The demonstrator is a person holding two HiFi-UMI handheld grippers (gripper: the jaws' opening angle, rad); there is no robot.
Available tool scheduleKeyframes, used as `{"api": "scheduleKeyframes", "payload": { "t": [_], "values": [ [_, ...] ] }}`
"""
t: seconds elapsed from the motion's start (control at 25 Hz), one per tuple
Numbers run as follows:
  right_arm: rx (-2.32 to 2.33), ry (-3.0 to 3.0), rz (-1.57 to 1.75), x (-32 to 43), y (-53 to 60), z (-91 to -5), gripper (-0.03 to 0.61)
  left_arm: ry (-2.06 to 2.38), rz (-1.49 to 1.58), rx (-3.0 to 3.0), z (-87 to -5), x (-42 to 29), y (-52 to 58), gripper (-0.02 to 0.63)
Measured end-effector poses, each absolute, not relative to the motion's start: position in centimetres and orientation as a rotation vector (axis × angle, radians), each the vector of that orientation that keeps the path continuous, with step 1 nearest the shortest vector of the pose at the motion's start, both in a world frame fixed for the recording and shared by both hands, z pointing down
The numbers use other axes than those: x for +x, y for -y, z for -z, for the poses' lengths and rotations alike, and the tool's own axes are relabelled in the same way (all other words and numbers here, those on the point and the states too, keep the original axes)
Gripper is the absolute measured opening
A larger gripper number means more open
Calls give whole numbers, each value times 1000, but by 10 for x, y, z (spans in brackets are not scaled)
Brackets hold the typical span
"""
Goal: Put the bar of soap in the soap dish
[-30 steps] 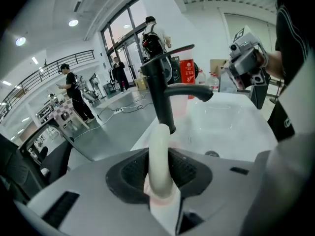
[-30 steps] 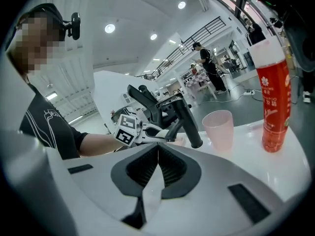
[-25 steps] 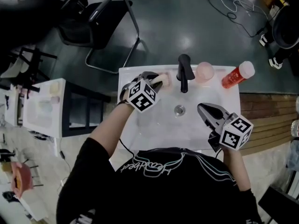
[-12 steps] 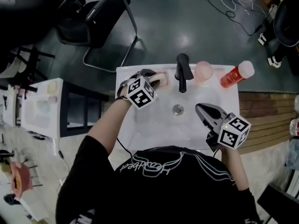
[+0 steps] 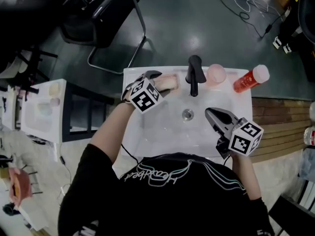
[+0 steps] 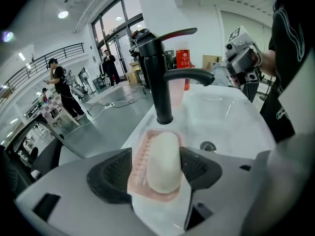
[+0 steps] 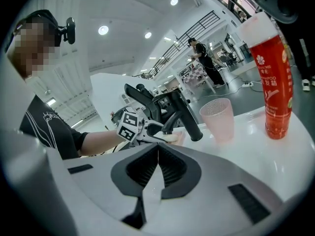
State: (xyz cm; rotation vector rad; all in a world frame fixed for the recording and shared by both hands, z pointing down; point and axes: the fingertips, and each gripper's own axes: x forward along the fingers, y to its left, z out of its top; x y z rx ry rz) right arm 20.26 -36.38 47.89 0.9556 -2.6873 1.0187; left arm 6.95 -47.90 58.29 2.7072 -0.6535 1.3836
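The cream bar of soap (image 6: 163,162) lies in the pink soap dish (image 6: 139,157) on the sink's back left corner, just left of the black faucet (image 6: 160,73). My left gripper (image 6: 157,167) straddles it, jaws opening. The left pad stands clear of the soap and the right pad is close beside it. From the head view the left gripper (image 5: 156,78) points down at the soap (image 5: 168,82). My right gripper (image 5: 216,116) hovers over the basin's right side, shut and empty, and it looks the same in its own view (image 7: 157,163).
A pink cup (image 5: 215,74) and a red bottle (image 5: 251,78) stand right of the faucet (image 5: 195,73). The white basin (image 5: 167,129) has a drain (image 5: 187,114) at its middle. A black chair (image 5: 103,18) stands beyond the sink and a white shelf (image 5: 44,109) to its left.
The left gripper has stayed over the dish at the sink's back left corner, shifting only slightly. The right gripper has kept still.
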Motion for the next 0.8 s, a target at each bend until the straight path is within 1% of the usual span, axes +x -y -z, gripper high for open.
{"api": "scheduleKeyframes", "payload": {
  "t": [0.12,0.2,0.36,0.72,0.8],
  "values": [
    [952,2687,-1023,201,363,-480,26,667,-1305,2696,-580,66,478,319],
    [951,2686,-1025,200,363,-480,26,703,-1252,2678,-576,61,481,325],
    [947,2686,-1023,199,362,-480,26,757,-1154,2676,-565,57,481,325],
    [910,2780,-922,189,359,-458,26,752,-693,2676,-509,71,442,324],
    [910,2798,-889,186,358,-451,26,735,-597,2660,-494,75,427,315]
  ]
}}
